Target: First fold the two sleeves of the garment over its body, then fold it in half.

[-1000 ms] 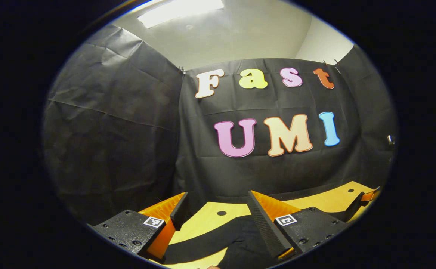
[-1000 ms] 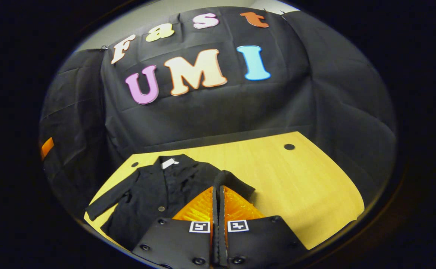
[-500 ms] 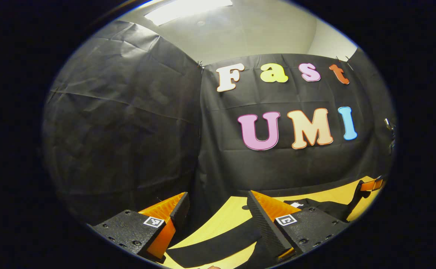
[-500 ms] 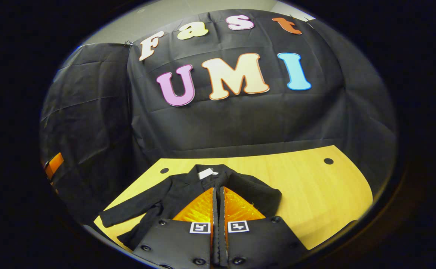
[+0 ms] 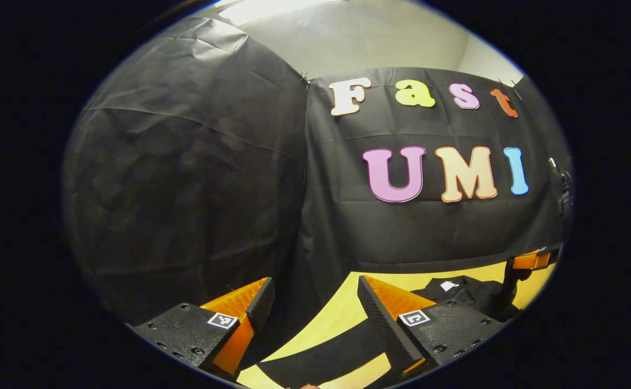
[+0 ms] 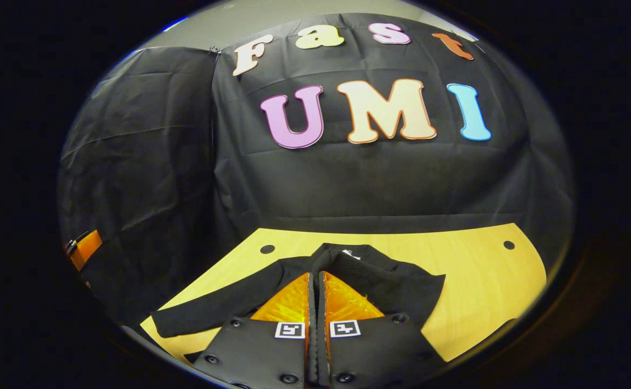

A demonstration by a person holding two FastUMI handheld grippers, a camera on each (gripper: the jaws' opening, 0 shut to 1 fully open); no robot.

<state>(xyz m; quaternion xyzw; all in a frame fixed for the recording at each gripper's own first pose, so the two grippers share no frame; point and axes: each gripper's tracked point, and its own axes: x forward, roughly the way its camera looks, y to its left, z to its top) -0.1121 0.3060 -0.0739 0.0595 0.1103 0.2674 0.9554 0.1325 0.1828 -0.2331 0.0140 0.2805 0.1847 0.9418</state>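
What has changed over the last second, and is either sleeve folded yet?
The right gripper, shut on the right sleeve, carried it across the jacket, covering the collar. The left gripper stayed open above the left sleeve, which still lies stretched out on the table.

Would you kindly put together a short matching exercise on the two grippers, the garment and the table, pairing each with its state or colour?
Things:
1. left gripper
2. right gripper
3. garment
4. table

States or colours:
A. yellow wood with small round holes
B. fingers spread apart
C. black, lying on the table
D. fingers closed together

Pairs: 1-B, 2-D, 3-C, 4-A
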